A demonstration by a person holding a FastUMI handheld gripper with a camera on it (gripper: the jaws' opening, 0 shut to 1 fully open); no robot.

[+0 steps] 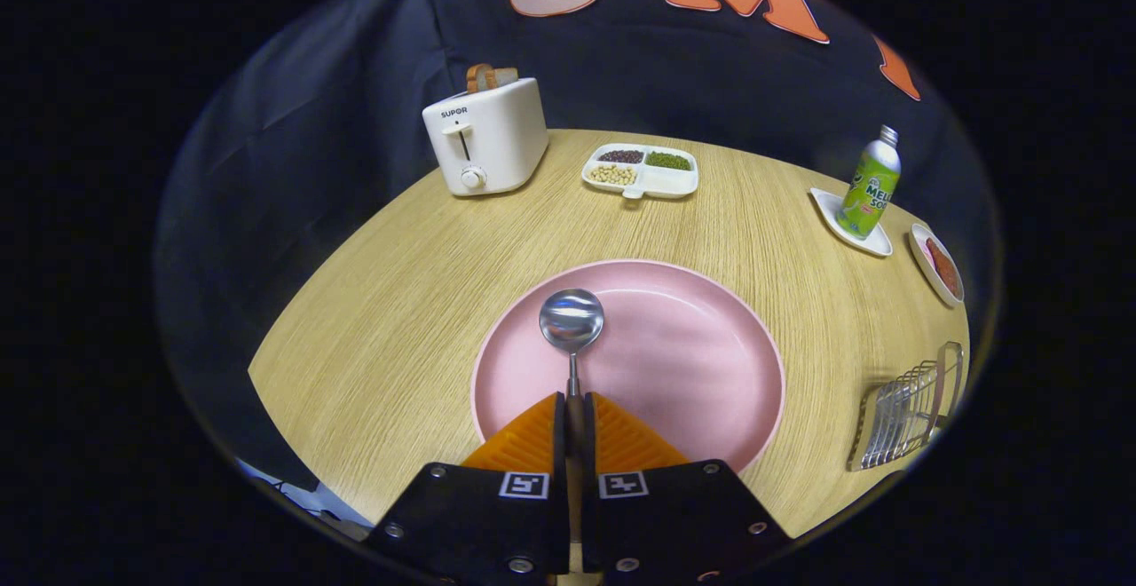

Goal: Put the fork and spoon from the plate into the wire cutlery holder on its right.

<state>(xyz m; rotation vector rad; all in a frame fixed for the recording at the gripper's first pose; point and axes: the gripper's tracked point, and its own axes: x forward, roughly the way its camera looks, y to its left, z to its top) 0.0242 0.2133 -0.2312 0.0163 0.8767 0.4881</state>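
My gripper [574, 401] is shut on the handle of a metal spoon [571, 320]. The spoon's round bowl points straight ahead of the fingers, over the pink plate [692, 346]. Whether the bowl rests on the plate or hangs just above it I cannot tell. The handle's rear part is hidden between the fingers. The wire cutlery holder [905, 413] stands on the wooden table to the right of the plate, with what looks like a metal piece inside it.
Beyond the plate stand a white toaster [486, 138] with bread in it and a white divided dish of beans [641, 171]. Far right are a green bottle [870, 185] on a white coaster and a small dish of red food [938, 264]. The round table's edge curves close on the left.
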